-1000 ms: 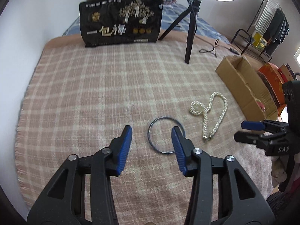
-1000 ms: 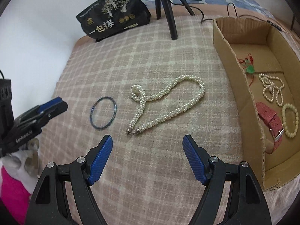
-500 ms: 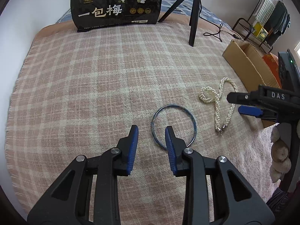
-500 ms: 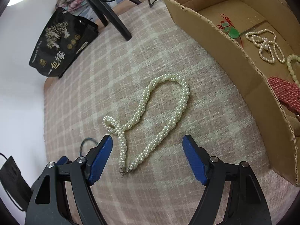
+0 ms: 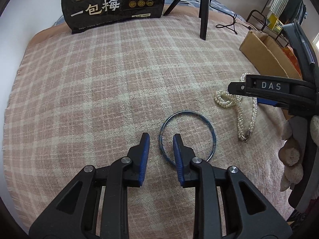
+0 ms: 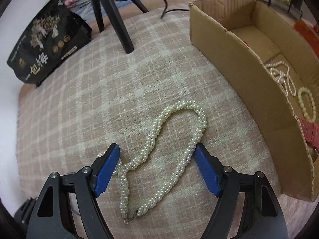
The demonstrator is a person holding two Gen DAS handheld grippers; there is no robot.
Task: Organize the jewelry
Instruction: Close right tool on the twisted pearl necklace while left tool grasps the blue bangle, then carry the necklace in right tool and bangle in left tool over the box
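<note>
Bangle time, looks like. The left tool [image 5: 160, 139] has dropped lower than it was a second ago and is closing as it goes: its blue pads sat wide apart back then, and now they straddle only the near-left arc of the thin blue bangle [image 5: 187, 135]. The pads aren't pressing on the rim yet, so nothing is gripped, but the band sits between them, flat on the pink plaid blanket [image 5: 99, 91].

The right tool [image 6: 157, 160] has changed more in position than in opening. A second ago it hung back with the pearl rope necklace [image 6: 159, 155] well ahead of it; now it has swung in and tipped down so its wide-open fingers sit on either side of the two strands, one pad by the knotted loop, the other right against the outer strand. Still released, nothing held.

So both hands are lining up a pickup at once. The cardboard box [image 6: 249, 83] beside the necklace already holds a thin pearl strand, a pale bead bracelet and a red strap, so these two look like the last loose pieces on the blanket. The bangle is thin and lies flat, so the closing pads could push it away instead of pinching it.
</note>
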